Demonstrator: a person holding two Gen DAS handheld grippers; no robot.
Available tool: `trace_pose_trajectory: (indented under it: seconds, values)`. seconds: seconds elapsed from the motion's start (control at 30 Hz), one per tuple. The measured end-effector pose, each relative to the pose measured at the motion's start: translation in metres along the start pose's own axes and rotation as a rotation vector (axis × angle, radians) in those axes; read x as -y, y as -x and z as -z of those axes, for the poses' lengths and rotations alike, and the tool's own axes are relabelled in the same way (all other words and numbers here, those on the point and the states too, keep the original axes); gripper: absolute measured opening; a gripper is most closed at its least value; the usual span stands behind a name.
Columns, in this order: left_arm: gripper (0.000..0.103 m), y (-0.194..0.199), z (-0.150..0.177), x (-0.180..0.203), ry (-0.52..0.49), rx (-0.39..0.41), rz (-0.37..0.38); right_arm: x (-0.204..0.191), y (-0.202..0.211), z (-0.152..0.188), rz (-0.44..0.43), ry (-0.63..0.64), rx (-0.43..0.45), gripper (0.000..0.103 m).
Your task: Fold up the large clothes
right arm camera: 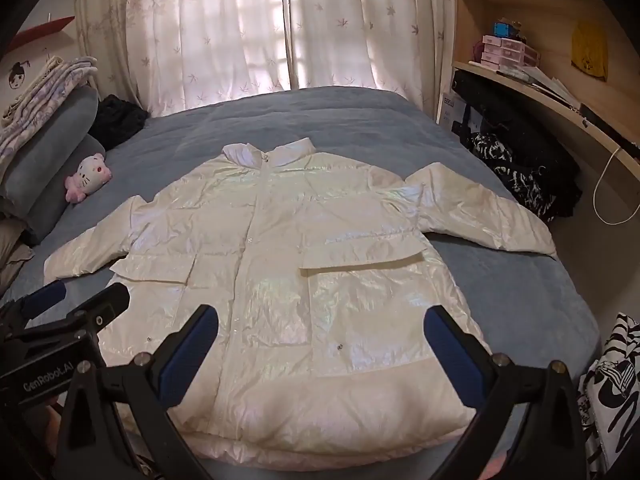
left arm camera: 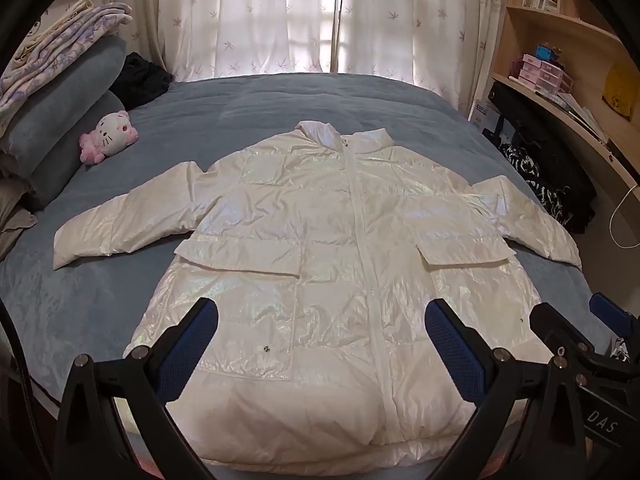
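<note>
A shiny white puffer jacket (left arm camera: 320,240) lies flat, front up and zipped, on a blue bed (left arm camera: 280,100), sleeves spread to both sides, collar far. It also shows in the right wrist view (right arm camera: 288,264). My left gripper (left arm camera: 320,320) is open and empty, held above the jacket's lower part near the hem. My right gripper (right arm camera: 320,324) is open and empty above the jacket's lower right part. The right gripper shows at the right edge of the left wrist view (left arm camera: 576,320); the left gripper shows at the left of the right wrist view (right arm camera: 80,296).
Grey pillows with folded linens (left arm camera: 52,92) and a pink plush cat (left arm camera: 110,136) lie at the bed's left. Dark clothes (left arm camera: 140,80) sit at the far left corner. Wooden shelves (left arm camera: 560,40) and patterned black-white fabric (left arm camera: 532,180) stand right. Curtains (left arm camera: 320,16) hang behind.
</note>
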State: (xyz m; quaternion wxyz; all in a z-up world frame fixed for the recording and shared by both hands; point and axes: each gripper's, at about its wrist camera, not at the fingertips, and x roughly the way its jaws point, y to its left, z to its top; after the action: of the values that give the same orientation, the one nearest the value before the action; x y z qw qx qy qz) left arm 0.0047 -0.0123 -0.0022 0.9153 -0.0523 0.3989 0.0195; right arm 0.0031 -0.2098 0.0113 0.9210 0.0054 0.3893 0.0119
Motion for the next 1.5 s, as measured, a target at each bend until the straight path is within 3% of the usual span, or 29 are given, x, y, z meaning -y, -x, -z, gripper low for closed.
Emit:
trace_pose_trajectory:
  seconds: [0.23,0.53,0.77,1.07,1.5]
  values:
    - [0.102,-0.002,0.001,0.0,0.0,-0.002,-0.012,0.003,-0.001,-0.001,-0.005,-0.025,-0.009,0.103]
    - [0.102,-0.009,0.0,-0.003,0.002,-0.017,-0.029,0.01,0.0,-0.03,0.005,-0.077,-0.11,0.103]
    - [0.102,-0.021,-0.001,0.0,-0.007,-0.038,-0.053,0.003,0.023,-0.045,-0.053,-0.048,-0.098,0.103]
    - [0.102,-0.026,0.0,0.009,-0.036,-0.025,-0.073,0.02,0.037,-0.056,-0.139,-0.153,-0.06,0.103]
    - [0.102,-0.029,0.004,0.008,-0.022,-0.045,-0.064,0.023,0.039,-0.058,-0.148,-0.175,-0.038,0.103]
